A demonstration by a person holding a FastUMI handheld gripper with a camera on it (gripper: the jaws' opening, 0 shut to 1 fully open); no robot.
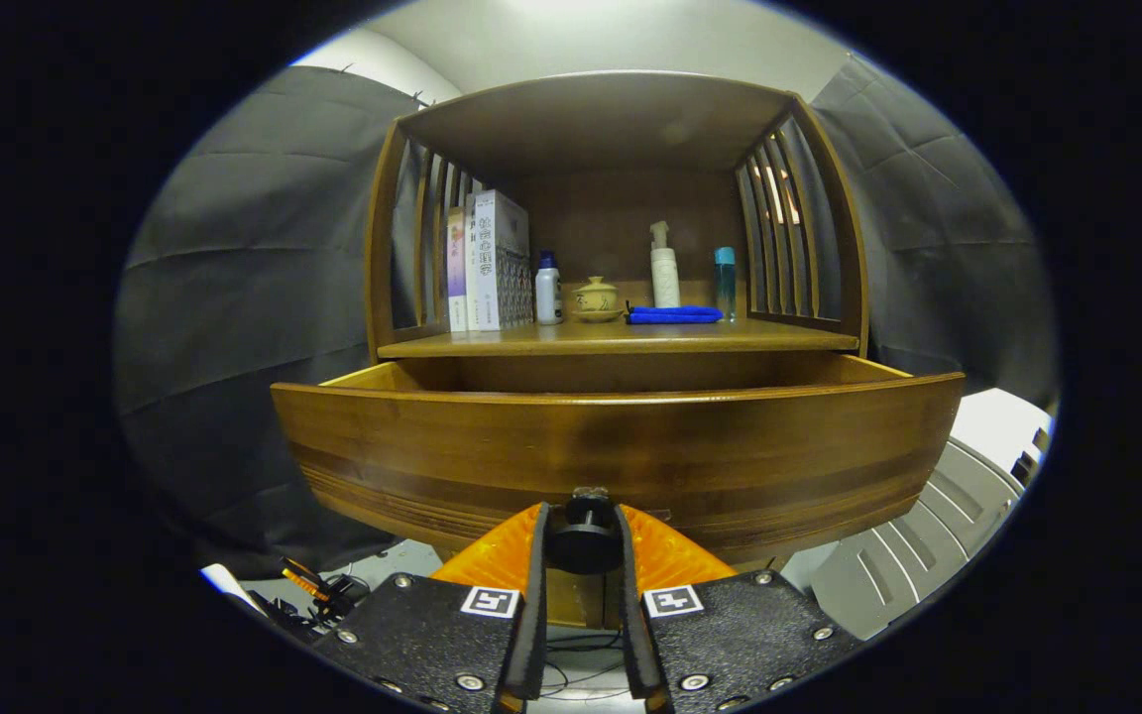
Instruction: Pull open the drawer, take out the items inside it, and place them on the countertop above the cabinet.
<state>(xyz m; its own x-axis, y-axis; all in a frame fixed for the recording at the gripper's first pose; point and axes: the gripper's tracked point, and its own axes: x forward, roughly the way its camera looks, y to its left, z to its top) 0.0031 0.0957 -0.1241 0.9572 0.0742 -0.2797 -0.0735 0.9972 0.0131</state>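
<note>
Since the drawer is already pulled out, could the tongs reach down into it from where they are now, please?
Probably not yet. The tongs are clamped on the knob, low on the drawer front, which rises between them and the inside. They would likely have to release, lift above the rim and go in.

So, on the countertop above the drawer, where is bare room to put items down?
The front strip of the countertop is bare, ahead of everything. The back row is crowded: books, small bottle, lidded cup, blue cloth, pump bottle, blue-capped bottle. The gripper fingers grip the drawer knob.
</note>
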